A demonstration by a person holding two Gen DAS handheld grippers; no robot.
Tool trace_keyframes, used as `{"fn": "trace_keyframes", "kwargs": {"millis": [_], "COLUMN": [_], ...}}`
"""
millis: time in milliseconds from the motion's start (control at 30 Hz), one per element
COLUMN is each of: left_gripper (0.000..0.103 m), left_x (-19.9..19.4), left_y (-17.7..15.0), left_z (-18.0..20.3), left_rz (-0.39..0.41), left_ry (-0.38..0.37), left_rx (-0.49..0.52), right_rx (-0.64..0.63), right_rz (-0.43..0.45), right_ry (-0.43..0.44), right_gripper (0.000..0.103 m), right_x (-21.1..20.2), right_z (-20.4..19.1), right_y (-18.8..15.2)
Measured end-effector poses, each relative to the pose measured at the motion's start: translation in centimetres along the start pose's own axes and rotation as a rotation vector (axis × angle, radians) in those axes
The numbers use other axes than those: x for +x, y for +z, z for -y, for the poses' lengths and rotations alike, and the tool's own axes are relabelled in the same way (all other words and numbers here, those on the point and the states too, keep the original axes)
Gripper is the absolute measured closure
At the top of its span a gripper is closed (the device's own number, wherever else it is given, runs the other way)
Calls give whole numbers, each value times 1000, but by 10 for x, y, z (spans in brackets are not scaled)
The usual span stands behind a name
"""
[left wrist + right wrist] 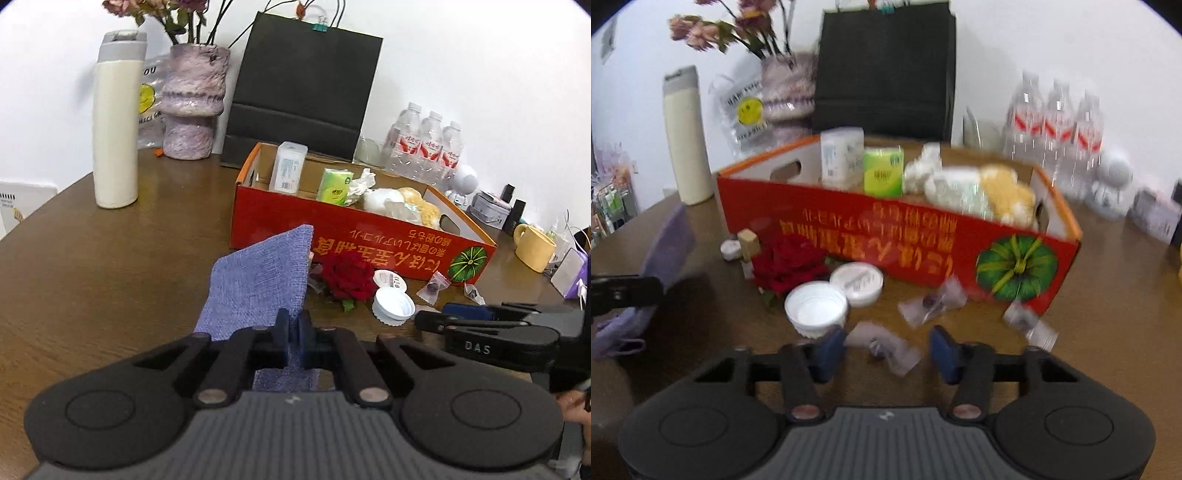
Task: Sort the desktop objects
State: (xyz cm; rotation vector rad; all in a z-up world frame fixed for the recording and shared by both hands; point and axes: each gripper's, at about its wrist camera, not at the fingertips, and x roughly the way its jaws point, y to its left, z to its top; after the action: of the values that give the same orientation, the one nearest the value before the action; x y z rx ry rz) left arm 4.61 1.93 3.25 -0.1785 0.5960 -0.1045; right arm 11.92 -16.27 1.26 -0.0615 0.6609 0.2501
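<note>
The blue cloth [258, 280] is lifted just near of the red box [354, 236], pinched tight by the left gripper [294, 332], probably to go inside. The right gripper [886, 350], jaws half open, straddles a small clear packet [886, 349] on the table [110, 258], not pressing it.

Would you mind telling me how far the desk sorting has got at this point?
Partly done. The red box already holds a green tissue pack, a clear case and soft items. In hand: the left gripper is shut on the blue cloth; the right gripper straddles a small clear packet, jaws apart. Still on the table: the red rose, two white lids and more packets.
</note>
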Motion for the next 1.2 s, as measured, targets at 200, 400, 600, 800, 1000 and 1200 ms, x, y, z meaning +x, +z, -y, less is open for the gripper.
{"fn": "trace_keyframes", "kwargs": {"millis": [200, 400, 600, 800, 1000, 1200], "left_gripper": [97, 97, 97, 97, 97, 97], "left_x": [-9, -26, -41, -83, -112, -125], "left_y": [-4, -10, -19, -22, -40, -51], "left_z": [12, 23, 35, 54, 65, 65], "left_rz": [14, 25, 27, 158, 218, 190], "left_ry": [-31, -47, -50, -55, -106, -122], "left_rx": [31, 66, 86, 152, 178, 181], "right_rx": [-14, 21, 116, 118, 114, 72], "right_rz": [-1, -7, 43, 210, 334, 353], "right_ry": [-20, -79, -106, -119, -61, -22], "right_gripper": [85, 86, 87, 87, 86, 86], "right_x": [-20, -54, -99, -147, -177, -191], "right_z": [-5, 1, 14, 3, -17, -37], "right_y": [-14, -38, -53, -44, -53, -69]}}
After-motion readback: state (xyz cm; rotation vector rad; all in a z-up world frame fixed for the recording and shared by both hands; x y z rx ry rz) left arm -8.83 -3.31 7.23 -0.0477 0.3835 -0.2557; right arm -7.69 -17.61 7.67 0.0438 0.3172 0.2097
